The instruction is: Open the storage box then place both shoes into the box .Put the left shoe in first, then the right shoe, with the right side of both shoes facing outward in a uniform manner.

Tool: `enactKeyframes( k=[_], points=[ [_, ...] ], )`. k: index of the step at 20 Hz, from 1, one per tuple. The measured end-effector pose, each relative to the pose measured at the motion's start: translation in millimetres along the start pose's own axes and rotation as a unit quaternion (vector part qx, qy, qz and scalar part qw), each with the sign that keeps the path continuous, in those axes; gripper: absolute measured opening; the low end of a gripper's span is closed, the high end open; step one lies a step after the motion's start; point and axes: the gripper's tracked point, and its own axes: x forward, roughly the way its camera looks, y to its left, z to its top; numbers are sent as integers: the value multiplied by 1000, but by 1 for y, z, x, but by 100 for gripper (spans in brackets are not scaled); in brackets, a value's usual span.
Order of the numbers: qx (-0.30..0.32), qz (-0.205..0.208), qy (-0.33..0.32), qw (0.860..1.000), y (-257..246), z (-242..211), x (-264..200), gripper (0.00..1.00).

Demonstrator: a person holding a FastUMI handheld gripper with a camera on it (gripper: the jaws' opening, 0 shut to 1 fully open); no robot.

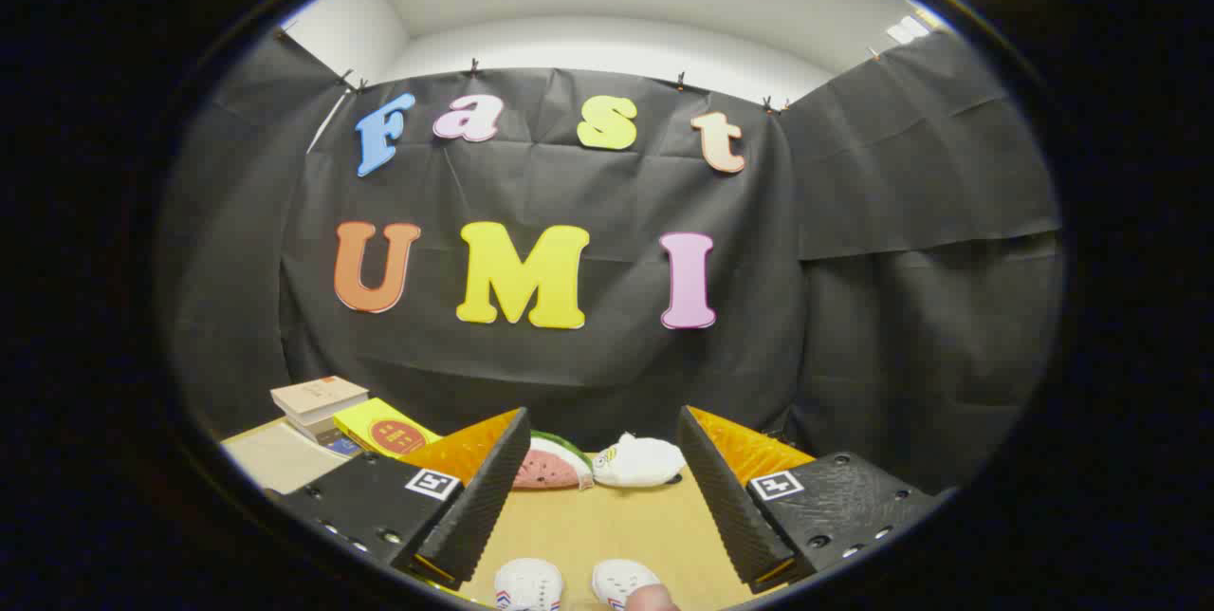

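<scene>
Gripper view: your gripper (602,516) is spread wide, holding nothing. Two white shoes (528,584) sit side by side low between the fingers, nearest you, toes pointing away; a fingertip (650,598) touches the right one. Beyond lie bare table (607,521), a watermelon toy (550,469) and a white plush (640,461). Books (318,399) stand far left, their print too small to read. I cannot point you to the box.

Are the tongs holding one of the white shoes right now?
No, the tongs are open with bare table between their fingers, and the two white shoes sit apart from them.
</scene>
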Motion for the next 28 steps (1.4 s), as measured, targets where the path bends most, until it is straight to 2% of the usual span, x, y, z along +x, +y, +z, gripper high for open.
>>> enactKeyframes(
  k=[21, 28],
  points=[
    [9, 52, 17, 998, 32, 10, -5, 95],
    [18, 96, 46, 994, 67, -9, -13, 95]
  ],
)
